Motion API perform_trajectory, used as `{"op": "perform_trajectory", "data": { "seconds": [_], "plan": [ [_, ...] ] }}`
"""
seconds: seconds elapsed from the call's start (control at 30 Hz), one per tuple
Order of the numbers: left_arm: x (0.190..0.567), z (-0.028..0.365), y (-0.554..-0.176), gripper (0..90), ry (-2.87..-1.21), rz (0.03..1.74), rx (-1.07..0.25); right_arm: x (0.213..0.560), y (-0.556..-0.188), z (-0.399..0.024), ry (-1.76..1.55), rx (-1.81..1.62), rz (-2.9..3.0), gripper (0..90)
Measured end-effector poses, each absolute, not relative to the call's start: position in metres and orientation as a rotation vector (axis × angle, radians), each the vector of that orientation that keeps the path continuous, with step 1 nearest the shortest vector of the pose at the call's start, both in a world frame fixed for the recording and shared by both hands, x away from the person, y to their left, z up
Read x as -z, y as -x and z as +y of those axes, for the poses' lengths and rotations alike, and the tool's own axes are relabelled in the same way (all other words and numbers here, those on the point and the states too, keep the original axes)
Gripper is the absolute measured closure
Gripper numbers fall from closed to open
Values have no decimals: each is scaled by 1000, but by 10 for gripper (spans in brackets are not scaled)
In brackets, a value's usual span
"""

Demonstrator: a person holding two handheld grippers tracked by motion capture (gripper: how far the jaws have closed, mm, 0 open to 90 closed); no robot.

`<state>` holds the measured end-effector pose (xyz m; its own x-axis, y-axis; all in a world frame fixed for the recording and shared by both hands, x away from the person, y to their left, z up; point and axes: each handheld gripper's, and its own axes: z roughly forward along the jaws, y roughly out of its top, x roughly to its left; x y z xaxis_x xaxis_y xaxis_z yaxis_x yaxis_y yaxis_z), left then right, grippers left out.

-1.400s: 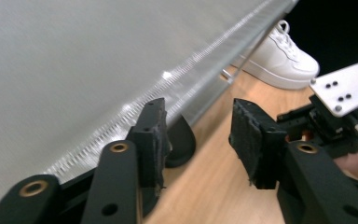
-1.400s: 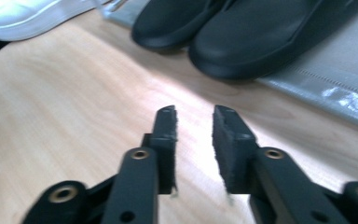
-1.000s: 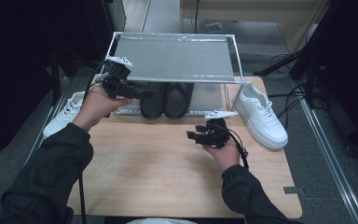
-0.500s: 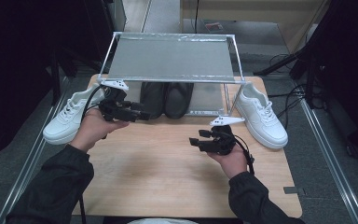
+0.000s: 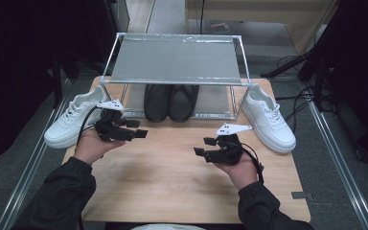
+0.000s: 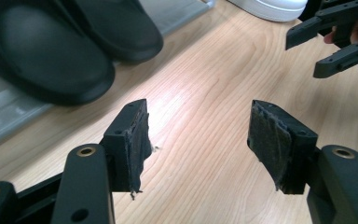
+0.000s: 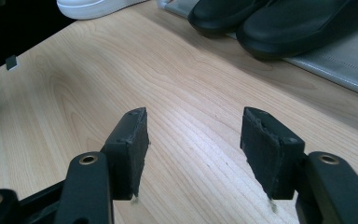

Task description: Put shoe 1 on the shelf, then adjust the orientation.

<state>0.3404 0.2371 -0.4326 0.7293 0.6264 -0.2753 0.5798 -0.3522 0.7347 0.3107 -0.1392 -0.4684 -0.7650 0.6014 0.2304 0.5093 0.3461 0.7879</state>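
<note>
Both the left gripper (image 5: 141,133) and the right gripper (image 5: 202,146) hang wide and empty over the bare desk (image 5: 172,177). Farther off, the black shoes (image 5: 170,101) sit under the rack (image 5: 175,62); a hasty reach risks striking its frame.

A wooden table (image 5: 172,191) lies under both pairs of jaws, and a metal rack (image 5: 172,62) stands beyond them. One white sneaker (image 5: 74,120) sits outside the left gripper (image 5: 139,129) jaws. A second white sneaker (image 5: 268,120) sits outside the right gripper (image 5: 202,145) jaws.
</note>
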Motion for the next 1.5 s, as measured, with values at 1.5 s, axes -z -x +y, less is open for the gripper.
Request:
{"op": "perform_trajectory", "data": {
  "seconds": [1.5],
  "plan": [
    [449, 359, -381, 440, -1928, 1174, -160, 475, -314, -149, -1088, -1341, 2470, 432]
  ]
}}
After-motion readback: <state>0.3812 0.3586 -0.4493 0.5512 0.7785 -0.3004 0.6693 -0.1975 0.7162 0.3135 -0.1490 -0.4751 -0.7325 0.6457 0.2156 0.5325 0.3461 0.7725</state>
